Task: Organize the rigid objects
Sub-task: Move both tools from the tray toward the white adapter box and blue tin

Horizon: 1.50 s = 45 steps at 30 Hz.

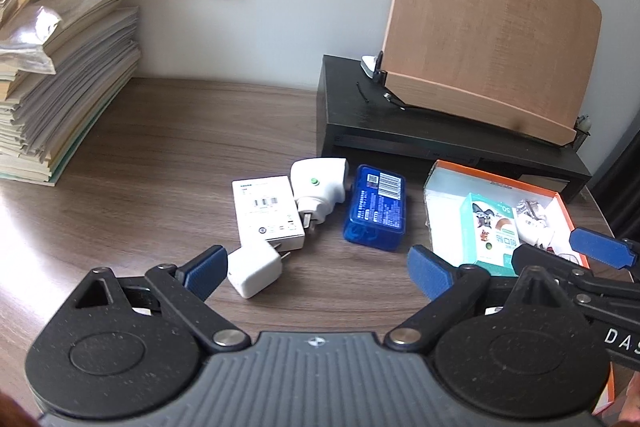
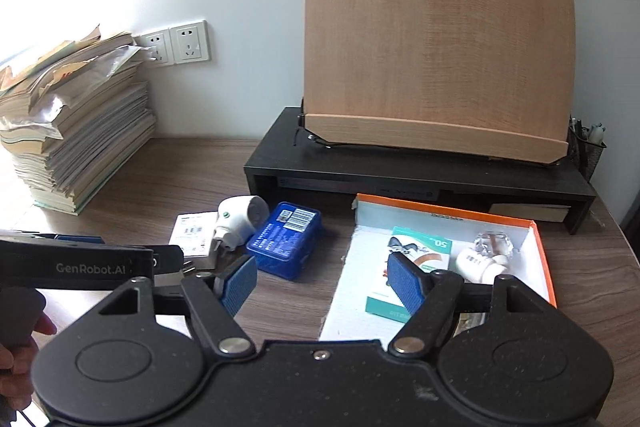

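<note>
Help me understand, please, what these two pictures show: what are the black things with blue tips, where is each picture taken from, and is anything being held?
They are two hand-held grippers, each carrying its own camera that looks along its fingers. One picture comes from the left gripper, the other from the right gripper. Both stand open and hold nothing.

On the wooden desk lie a small white charger, a flat white box, a white plug adapter and a blue plastic case. To the right sits an orange-rimmed box, which already holds a green carton and a white bulb-like item. Behind them are a black riser with a wooden stand, and a paper stack on the left.
</note>
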### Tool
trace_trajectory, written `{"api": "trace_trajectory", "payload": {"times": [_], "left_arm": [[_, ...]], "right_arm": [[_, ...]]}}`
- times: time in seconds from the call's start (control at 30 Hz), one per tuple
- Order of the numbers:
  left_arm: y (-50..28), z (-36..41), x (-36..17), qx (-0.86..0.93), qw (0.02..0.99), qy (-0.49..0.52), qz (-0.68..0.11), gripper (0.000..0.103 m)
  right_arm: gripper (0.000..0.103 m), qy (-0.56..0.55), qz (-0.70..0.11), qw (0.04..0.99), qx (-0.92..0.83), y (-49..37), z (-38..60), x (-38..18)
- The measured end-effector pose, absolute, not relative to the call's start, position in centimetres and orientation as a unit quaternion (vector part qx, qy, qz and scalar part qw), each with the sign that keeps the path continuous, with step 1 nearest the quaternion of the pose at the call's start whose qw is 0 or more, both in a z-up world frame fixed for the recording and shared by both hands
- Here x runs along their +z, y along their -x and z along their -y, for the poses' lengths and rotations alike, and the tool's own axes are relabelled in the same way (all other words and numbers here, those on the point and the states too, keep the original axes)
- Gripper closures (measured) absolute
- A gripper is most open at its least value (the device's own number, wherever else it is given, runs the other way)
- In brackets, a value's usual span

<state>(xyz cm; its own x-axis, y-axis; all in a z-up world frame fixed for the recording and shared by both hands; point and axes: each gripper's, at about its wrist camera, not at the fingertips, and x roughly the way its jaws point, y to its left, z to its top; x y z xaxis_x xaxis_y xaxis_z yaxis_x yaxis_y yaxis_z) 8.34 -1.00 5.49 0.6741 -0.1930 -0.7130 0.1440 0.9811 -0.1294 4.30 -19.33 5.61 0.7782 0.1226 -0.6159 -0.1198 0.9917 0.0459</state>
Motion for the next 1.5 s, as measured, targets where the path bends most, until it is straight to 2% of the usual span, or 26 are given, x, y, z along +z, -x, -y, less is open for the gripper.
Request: {"api": "trace_trajectory", "payload": {"times": [0.87,1.5], "left_arm": [[-9.4,-3.5,2.5,-0.058,0.903,0.042,-0.424,0.002],[-11.6,-3.8,0.0,-0.100,0.899,0.021,-0.426,0.002]], "right_arm": [[0.017,-0.002,-0.351,0.933,0.075,-5.6,16.9,4.0],[0.017,-0.011,-0.374,0.926,0.051,-6.3,17.1,2.2]]}}
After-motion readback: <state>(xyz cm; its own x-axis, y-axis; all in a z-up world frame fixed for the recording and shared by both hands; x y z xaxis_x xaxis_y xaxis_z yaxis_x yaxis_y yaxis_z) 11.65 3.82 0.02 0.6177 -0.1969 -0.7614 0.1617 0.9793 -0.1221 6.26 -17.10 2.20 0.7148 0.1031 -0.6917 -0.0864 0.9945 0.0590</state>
